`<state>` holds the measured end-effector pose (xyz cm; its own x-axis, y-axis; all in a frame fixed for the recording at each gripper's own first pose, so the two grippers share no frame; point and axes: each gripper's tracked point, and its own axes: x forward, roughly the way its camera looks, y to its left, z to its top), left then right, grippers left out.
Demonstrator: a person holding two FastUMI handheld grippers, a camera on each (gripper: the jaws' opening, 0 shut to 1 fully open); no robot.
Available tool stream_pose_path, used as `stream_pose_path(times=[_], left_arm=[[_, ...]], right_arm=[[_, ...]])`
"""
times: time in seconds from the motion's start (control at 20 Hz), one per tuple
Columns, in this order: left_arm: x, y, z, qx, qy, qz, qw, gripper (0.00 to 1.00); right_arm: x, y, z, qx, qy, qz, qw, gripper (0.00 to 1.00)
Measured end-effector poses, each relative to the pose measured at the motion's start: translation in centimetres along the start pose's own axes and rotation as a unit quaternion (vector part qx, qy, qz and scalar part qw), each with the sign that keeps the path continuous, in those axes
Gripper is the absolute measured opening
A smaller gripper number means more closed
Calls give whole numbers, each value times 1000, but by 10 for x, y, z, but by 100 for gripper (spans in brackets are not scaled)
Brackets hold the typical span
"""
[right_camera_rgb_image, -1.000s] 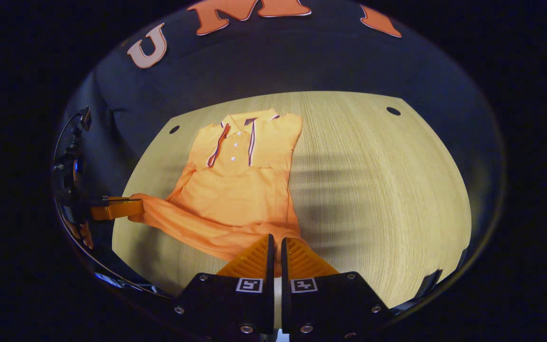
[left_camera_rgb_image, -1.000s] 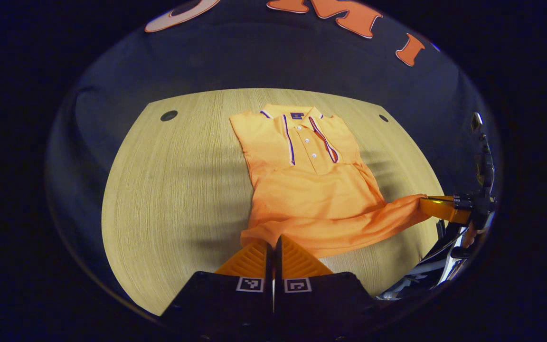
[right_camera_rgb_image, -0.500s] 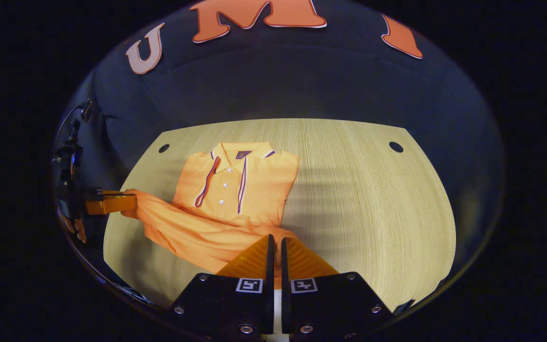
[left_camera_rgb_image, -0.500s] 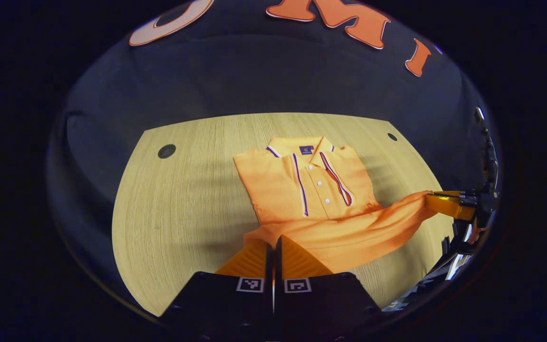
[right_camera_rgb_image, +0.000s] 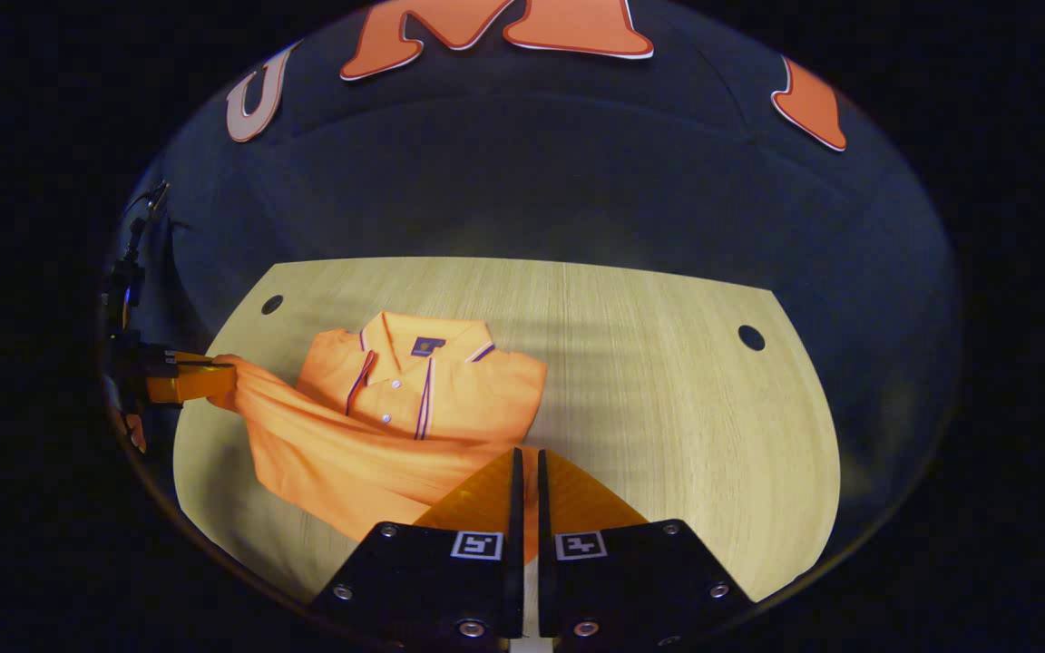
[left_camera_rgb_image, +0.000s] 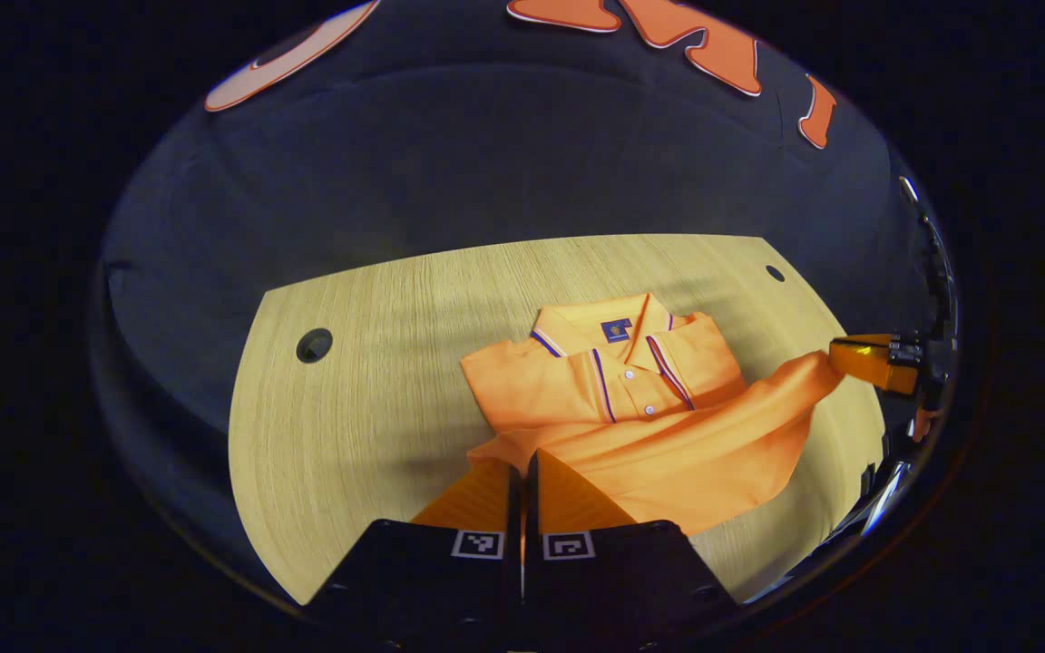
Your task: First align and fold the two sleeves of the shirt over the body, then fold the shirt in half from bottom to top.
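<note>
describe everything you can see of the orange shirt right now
The orange shirt is a polo of soft knit-looking fabric, with dark and white striped trim on the collar, white buttons and a small dark neck label. It lies collar-end flat on the wooden table, sleeves folded in. Its bottom hem is lifted and drawn toward the collar, pinched at one corner by the left tool and at the other by the right tool.

No text can be read. The shirt (left_camera_rgb_image: 631,408) carries a small dark neck label (left_camera_rgb_image: 615,331) inside its collar, too small to make out. Each tool's body bears square coded markers (right_camera_rgb_image: 475,545), not words.
</note>
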<state>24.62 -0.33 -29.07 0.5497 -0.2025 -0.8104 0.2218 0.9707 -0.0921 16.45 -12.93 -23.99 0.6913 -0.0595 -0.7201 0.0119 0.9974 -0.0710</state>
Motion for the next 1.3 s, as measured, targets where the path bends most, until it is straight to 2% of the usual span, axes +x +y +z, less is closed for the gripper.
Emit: stream_pose_path(times=[0.4, 0.65, 0.7, 0.8, 0.95, 1.0, 1.05, 1.1, 1.2, 1.3], left_arm=[[49, 4, 24, 8, 17, -10, 1000, 1], [67, 6, 23, 3, 28, -9, 1000, 1], [68, 6, 23, 3, 28, -9, 1000, 1], [68, 8, 24, 5, 27, -10, 1000, 1], [71, 8, 22, 5, 29, -11, 1000, 1], [72, 9, 22, 3, 29, -11, 1000, 1], [73, 8, 21, 2, 30, -11, 999, 1], [72, 9, 20, 1, 31, -11, 999, 1], [74, 9, 19, -1, 31, -13, 999, 1], [75, 10, 19, -2, 32, -14, 999, 1]], right_arm=[[36, 5, 8, 10, 23, -8, 1000, 7], [42, 15, -24, 26, 87, 13, 996, 7], [41, 17, -33, 28, 100, 14, 995, 11], [46, 25, -49, 24, 125, 24, 992, 23], [57, 26, -61, 12, 147, 12, 989, 43], [57, 31, -66, 15, 160, 19, 987, 46], [59, 37, -70, 17, 167, 24, 986, 57], [61, 41, -77, 10, 178, 27, 984, 54], [67, 41, -90, -5, 188, 24, 982, 58], [79, 36, -91, -3, 176, 10, 984, 61]])
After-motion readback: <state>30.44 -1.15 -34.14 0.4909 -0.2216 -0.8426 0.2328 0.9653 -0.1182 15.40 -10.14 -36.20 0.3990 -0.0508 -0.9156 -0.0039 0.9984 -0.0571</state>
